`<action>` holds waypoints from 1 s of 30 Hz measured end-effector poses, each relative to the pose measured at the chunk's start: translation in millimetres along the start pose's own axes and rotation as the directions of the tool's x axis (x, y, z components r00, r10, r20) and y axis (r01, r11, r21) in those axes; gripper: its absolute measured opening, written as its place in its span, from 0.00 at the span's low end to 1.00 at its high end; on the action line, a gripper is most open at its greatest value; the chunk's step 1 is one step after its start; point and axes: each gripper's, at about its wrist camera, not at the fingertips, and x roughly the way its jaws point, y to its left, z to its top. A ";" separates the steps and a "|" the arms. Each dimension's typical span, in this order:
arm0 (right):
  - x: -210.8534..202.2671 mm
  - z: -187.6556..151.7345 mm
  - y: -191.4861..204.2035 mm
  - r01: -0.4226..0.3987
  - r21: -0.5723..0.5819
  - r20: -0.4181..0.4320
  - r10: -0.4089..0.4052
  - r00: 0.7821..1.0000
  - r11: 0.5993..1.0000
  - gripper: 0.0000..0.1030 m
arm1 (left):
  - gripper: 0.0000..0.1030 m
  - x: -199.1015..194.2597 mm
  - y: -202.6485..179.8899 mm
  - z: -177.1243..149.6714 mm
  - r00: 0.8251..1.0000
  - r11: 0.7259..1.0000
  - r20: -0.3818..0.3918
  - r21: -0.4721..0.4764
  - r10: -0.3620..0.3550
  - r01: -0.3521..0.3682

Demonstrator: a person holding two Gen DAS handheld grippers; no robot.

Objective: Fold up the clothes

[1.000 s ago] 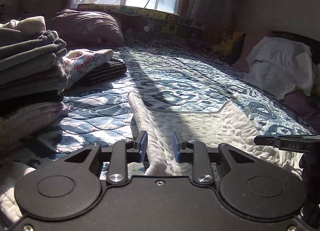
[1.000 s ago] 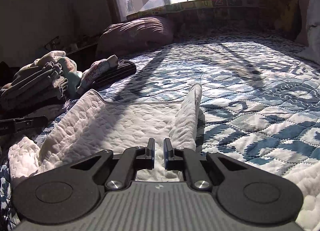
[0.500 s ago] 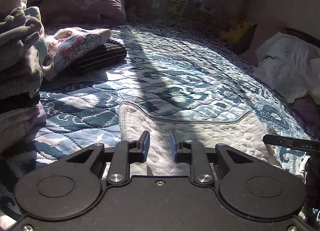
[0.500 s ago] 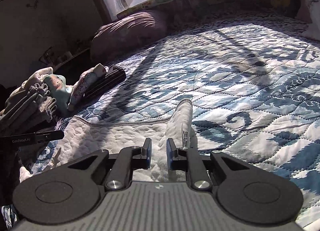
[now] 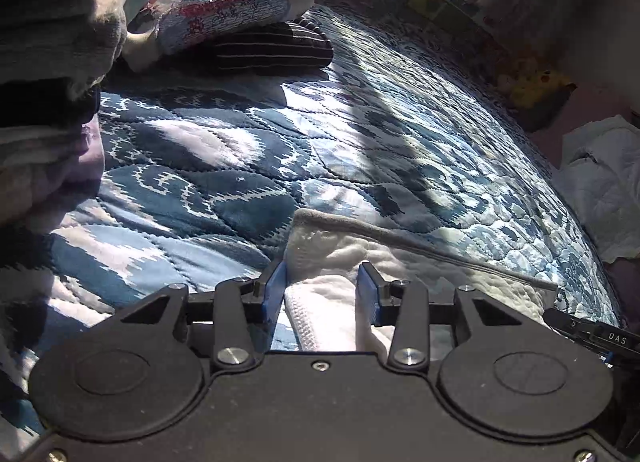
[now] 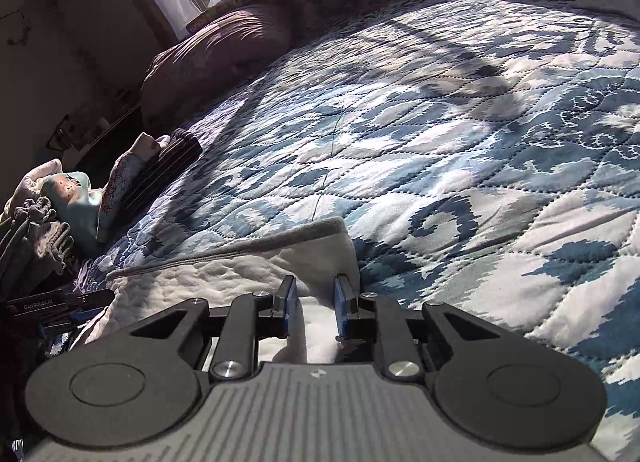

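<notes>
**Operator:** Left wrist view: report the state of the left tongs (image 5: pixel 322 288).

**Inspector:** Jaws stand parted. The near left corner of the white quilted garment (image 5: pixel 400 262) sits in the gap, but the blue pads are not pressed onto the cloth. Judged: no firm hold. The right tongs (image 6: pixel 311 304) read the same: jaws parted over the garment's right corner, cloth between them, no clamp visible.

**Operator:** Location of the garment?

**Inspector:** It lies flat on the bed (image 6: pixel 460 133), its grey-trimmed edge (image 5: pixel 420 240) running straight across, away from both tongs. One tool at each corner of the garment keeps that edge level, which a square fold probably requires.

**Operator:** Items around the garment?

**Inspector:** Left of it, a stack of folded clothes (image 5: pixel 56 21); beyond that stack, a striped dark piece (image 5: pixel 272 49) under a patterned one (image 5: pixel 224 9). This probably serves as the finished pile.

**Operator:** Legible markings?

**Inspector:** "DAS" on the right tool's side as seen from the left camera (image 5: pixel 618 338); "GenRobot.AI" on the left tool's side from the right camera (image 6: pixel 38 306).
</notes>
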 end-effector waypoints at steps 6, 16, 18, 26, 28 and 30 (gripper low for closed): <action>-32.9 -4.9 3.6 -0.005 -0.039 0.054 0.007 0.999 0.999 0.16 | 0.45 -22.0 -0.6 0.7 0.999 1.000 0.040 -0.002 -0.004 0.004; -118.3 -70.7 43.0 -0.073 -0.284 0.064 0.095 0.993 0.956 0.17 | 0.50 -77.2 -34.9 -51.7 0.996 0.995 0.076 0.092 -0.050 0.042; -113.5 -89.6 37.1 -0.027 -0.287 0.035 0.039 0.999 0.957 0.17 | 0.50 -76.8 -35.9 -70.1 0.998 0.992 0.043 0.124 -0.037 0.031; -123.3 -121.7 40.4 0.102 -0.305 0.117 -0.069 0.991 0.947 0.12 | 0.50 -97.9 -44.4 -111.1 0.996 0.983 0.092 0.184 0.010 -0.027; -145.9 -132.7 46.2 0.109 -0.303 0.144 -0.067 0.987 0.947 0.20 | 0.51 -124.7 -40.0 -123.5 0.990 0.978 0.143 0.206 0.000 -0.030; -164.0 -145.8 50.6 0.120 -0.342 0.165 -0.066 0.984 0.932 0.24 | 0.51 -146.1 -35.0 -134.6 0.985 0.971 0.170 0.235 0.012 -0.052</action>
